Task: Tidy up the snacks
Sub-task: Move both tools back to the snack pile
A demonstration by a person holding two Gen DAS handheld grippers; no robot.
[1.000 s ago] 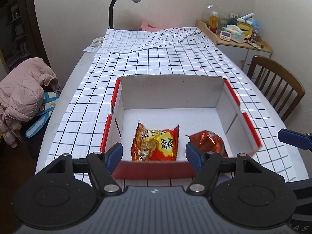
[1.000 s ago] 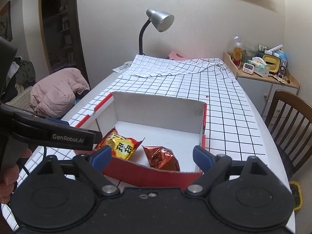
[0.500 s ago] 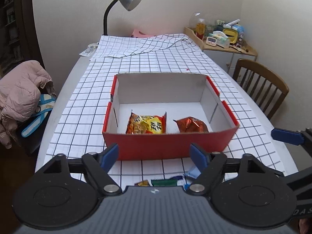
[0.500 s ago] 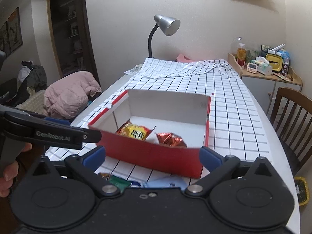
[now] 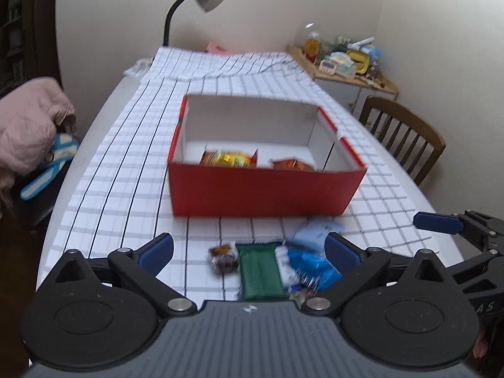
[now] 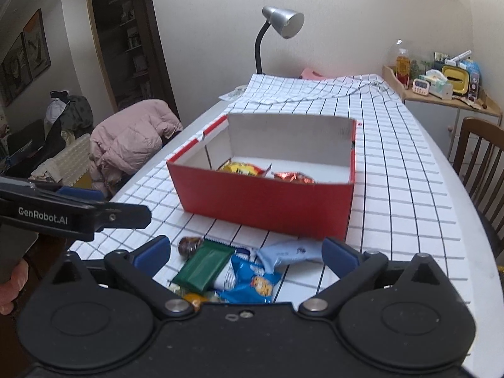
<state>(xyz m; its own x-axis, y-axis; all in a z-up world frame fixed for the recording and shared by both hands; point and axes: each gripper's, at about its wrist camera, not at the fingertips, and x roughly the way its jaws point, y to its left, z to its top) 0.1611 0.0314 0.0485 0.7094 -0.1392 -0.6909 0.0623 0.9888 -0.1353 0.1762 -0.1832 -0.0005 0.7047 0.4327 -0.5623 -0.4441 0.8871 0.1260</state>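
Both claws, left and right, stand apart and empty above loose snack packets on the counter before the red box. The green bar, light and crinkly, likely suits a mid-body pinch.

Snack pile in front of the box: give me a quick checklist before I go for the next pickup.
1. Left gripper open, holding nothing: ok.
2. Right gripper open, holding nothing: ok.
3. Box has free floor; only the yellow bag and the red foil bag lie inside: ok.
4. Green bar on top of the pile and between the right fingers: ok.
5. Blue bag free to lift: not ok, the green bar overlaps its edge.
6. Brown candy wrapper detail: cannot tell, blurred.
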